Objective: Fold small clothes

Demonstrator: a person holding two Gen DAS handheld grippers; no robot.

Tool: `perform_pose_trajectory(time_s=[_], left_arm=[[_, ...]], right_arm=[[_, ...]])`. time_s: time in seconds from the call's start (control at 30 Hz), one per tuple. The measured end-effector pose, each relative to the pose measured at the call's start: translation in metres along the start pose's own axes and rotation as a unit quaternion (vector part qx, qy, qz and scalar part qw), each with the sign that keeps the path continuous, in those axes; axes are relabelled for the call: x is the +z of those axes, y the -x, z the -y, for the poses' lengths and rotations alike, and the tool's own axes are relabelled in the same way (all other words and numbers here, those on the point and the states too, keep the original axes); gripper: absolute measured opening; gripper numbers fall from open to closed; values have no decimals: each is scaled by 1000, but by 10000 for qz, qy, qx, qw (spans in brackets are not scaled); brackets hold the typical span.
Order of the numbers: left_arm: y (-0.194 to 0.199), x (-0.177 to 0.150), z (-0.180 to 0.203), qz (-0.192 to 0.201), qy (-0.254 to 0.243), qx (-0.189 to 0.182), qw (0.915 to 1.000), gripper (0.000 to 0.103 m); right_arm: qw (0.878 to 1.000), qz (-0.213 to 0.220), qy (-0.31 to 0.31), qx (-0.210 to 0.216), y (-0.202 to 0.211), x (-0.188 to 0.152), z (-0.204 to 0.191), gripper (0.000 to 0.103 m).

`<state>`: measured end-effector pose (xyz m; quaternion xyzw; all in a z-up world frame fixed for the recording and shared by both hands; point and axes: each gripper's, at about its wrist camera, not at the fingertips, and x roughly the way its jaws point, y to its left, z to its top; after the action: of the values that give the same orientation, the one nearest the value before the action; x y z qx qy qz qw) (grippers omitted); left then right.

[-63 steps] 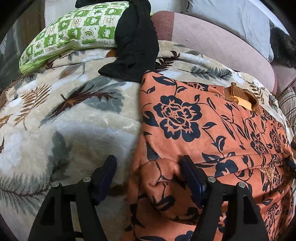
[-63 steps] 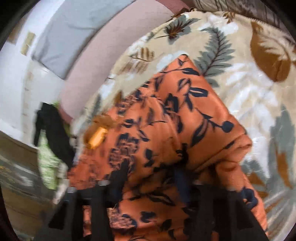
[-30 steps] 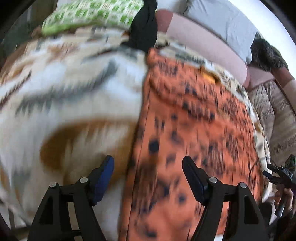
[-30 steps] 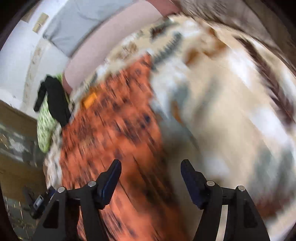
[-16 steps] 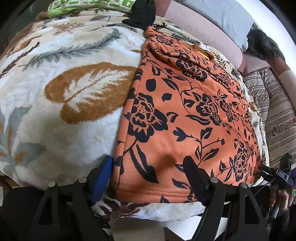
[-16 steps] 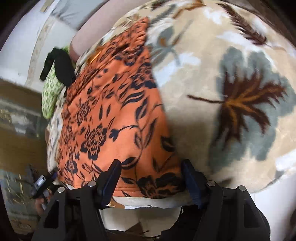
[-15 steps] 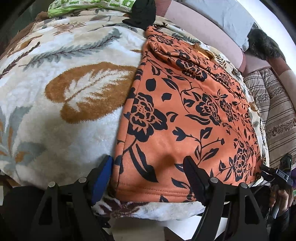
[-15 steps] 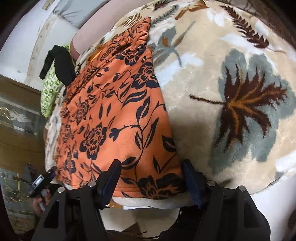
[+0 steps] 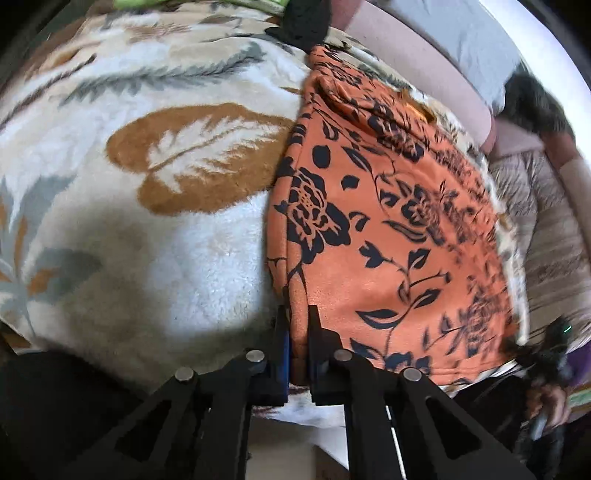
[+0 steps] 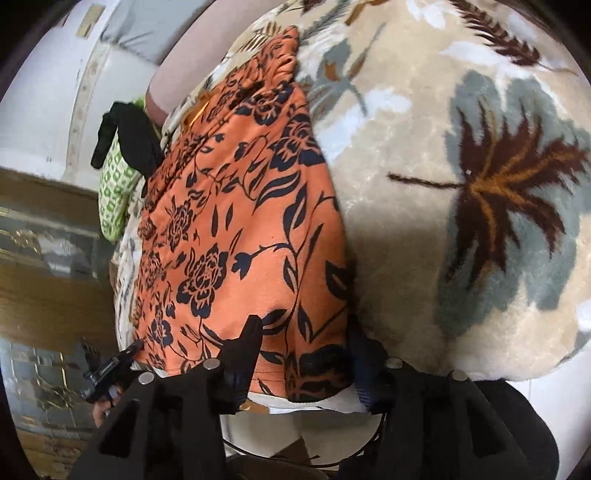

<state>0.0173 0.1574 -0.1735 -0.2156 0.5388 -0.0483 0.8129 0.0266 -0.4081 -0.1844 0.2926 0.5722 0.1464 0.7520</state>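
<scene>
**Both grippers pinch the orange cloth**

The left gripper (image 9: 298,345) is squeezed almost all the way together. Its two black fingers pinch the near left corner of the orange flowery cloth (image 9: 388,229), right at the hem.

The right gripper (image 10: 306,354) is closing on the near right corner of the same cloth (image 10: 236,236). Its fingers (image 10: 247,350) show a wider gap in this view, with a bunched bit of the hem between them.

The cloth lies flat on a fluffy blanket (image 9: 155,229) with big leaf pictures in brown, grey and white. The cloth's near edge sits at the blanket's near edge.

At the far end of the cloth lies a black garment (image 9: 304,22), next to a green and white pillow (image 10: 114,192). Behind them is a pink cushion (image 9: 406,59) and a grey one. A white wall (image 10: 40,122) stands at the back.
</scene>
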Motion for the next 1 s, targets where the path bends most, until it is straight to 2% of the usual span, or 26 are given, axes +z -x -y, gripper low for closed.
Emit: perform_pose_trajectory(time_s=[0.07, 0.13, 0.2, 0.27, 0.33, 0.37, 0.4, 0.47, 0.53, 0.57, 0.6, 0.67, 0.73, 0.77, 0.8, 0.83, 0.9, 0.93, 0.97, 1.0], left_arm=[[27, 0, 8, 326, -80, -69, 9994, 6], [60, -2, 19, 707, -283, -88, 9971, 6], [77, -2, 24, 871, -401, -45, 9954, 7], [59, 1, 14, 598, -297, 54, 9978, 7], [21, 2, -3, 125, -54, 252, 9996, 7], [7, 1, -9, -47, 29, 392, 9992, 8], [-3, -2, -14, -148, 105, 422, 9989, 9], [1, -4, -14, 19, 198, 326, 9993, 14], [8, -4, -10, 122, 87, 237, 9996, 40], [11, -5, -9, 186, 31, 231, 9996, 46], [11, -5, -7, 241, 15, 283, 9993, 52], [1, -5, -10, 85, 78, 376, 9992, 51], [4, -6, -10, 143, 13, 425, 9990, 47], [6, -6, -7, 144, -64, 485, 9987, 9], [12, -6, -5, 204, -68, 399, 9990, 6], [16, -10, -3, 369, -82, 297, 9988, 6], [33, -13, 3, 635, -237, 278, 9973, 6], [32, -12, 3, 646, -204, 255, 9974, 7], [22, -11, -1, 484, -104, 254, 9985, 8], [10, -10, -6, 285, -38, 379, 9989, 13]], right_arm=[[10000, 6, 39, -24, 1, -2, -3, 14], [9991, 235, 33, 339, 20, -7, -13, 13], [9981, 433, 241, 368, 45, -13, -27, 13], [9990, 328, 195, 252, 46, -15, -23, 13], [9995, 41, 46, -316, 23, -13, -3, 14], [9993, -81, -156, -322, 13, -12, 6, 17], [9990, -79, -270, -337, 6, -12, 10, 17], [9995, -8, -107, -298, 5, -12, 0, 23], [9996, 61, 127, -237, 8, -11, -10, 52], [9988, 139, 222, -426, 9, -9, -13, 82], [9979, 212, 265, -548, 9, -7, -15, 84], [9978, 219, 117, -607, 5, -3, -11, 84], [9988, 155, -34, -456, 2, -1, -3, 82], [9990, 147, 2, -417, 3, -2, -4, 71], [9999, 40, -44, -157, 5, -2, -2, 19], [9999, 3, -135, 4, 7, -4, -2, 11], [9998, 177, 28, -55, 20, -6, -11, 11], [9997, 260, -17, 37, 25, -6, -11, 11], [9994, 313, -108, 96, 27, -6, -8, 15], [9992, 329, -217, -44, 24, -5, -3, 16]])
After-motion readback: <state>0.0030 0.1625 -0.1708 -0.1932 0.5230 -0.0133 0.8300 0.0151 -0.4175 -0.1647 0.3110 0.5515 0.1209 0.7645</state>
